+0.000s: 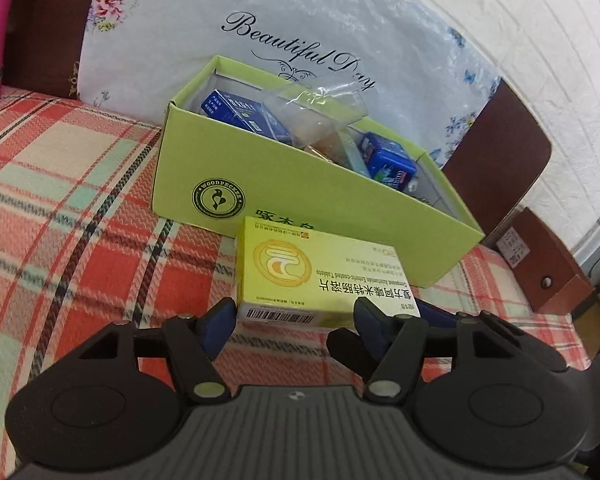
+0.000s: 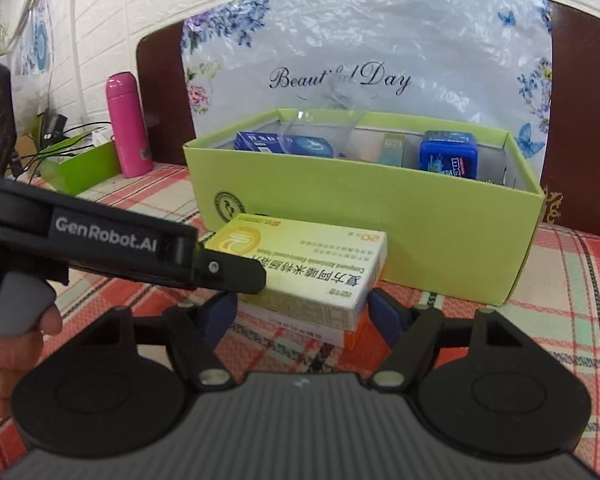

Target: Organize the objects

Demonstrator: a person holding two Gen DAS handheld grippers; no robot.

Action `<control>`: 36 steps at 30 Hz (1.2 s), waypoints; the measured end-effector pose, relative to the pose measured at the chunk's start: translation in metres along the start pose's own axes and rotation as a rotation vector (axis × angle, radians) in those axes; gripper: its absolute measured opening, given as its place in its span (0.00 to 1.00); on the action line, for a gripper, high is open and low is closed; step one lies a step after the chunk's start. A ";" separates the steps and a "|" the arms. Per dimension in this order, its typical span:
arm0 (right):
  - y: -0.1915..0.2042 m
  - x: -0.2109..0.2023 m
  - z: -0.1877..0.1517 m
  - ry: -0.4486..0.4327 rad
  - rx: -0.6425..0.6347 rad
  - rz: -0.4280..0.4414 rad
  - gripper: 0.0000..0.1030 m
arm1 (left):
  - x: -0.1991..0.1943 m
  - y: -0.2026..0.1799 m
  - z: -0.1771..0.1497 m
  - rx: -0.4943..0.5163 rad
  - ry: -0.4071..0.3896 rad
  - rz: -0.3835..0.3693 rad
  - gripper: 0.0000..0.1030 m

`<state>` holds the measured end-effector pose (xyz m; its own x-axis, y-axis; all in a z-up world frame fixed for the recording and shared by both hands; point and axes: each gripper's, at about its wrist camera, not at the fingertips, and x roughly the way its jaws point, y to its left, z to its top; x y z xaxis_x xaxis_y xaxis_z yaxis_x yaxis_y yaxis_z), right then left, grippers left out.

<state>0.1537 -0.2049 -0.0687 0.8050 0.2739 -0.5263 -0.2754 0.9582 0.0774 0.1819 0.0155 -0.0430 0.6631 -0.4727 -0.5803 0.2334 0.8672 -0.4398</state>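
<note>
1. On the red, cream and green plaid cloth (image 1: pixel 72 200), the open lime-green cardboard box (image 1: pixel 260 184) stands in front of a white floral plastic bag printed "Beautiful Day" (image 1: pixel 300 52)
2. Inside the box already lie a blue carton (image 2: pixel 260 142), a clear crumpled plastic bag (image 1: pixel 320 100), a slim gold-toned packet (image 2: pixel 394 148) and a blue rectangular tin (image 2: pixel 448 154); I judge that much of the sorting is done
3. Just in front of the box's near wall, the yellow tablet carton with Chinese print (image 1: pixel 320 272) is still outside; in the right wrist view it rests on top of a white and orange carton (image 2: pixel 340 332), so at least two items remain to go in
4. Left gripper (image 1: pixel 294 312): its blue-padded fingers (image 1: pixel 220 320) stand apart on either side of the yellow carton's near end, with a gap visible, so it is released and not yet gripping
5. Right gripper (image 2: pixel 304 310): spread wide around the same stack, holding nothing; the left tool's black finger crosses over the carton in this view
6. Remaining, as I judge it: close on the yellow carton, lift it over the wall, then deal with the carton below
7. Off to the side stand a pink cylindrical flask (image 2: pixel 126 128) and a second green box holding cables (image 2: pixel 80 164)
</note>
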 end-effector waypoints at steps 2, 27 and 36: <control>0.004 -0.011 -0.003 -0.014 -0.013 0.001 0.71 | -0.015 -0.002 -0.005 0.003 -0.016 -0.020 0.65; -0.023 -0.063 -0.034 0.117 -0.017 -0.074 0.77 | 0.008 -0.002 0.006 0.270 0.151 -0.128 0.73; -0.059 -0.045 -0.003 0.094 0.113 -0.083 0.77 | -0.028 -0.003 -0.051 0.313 0.175 -0.093 0.75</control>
<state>0.1316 -0.2739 -0.0523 0.7682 0.1894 -0.6115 -0.1451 0.9819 0.1219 0.1267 0.0179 -0.0604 0.5034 -0.5476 -0.6684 0.5110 0.8124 -0.2808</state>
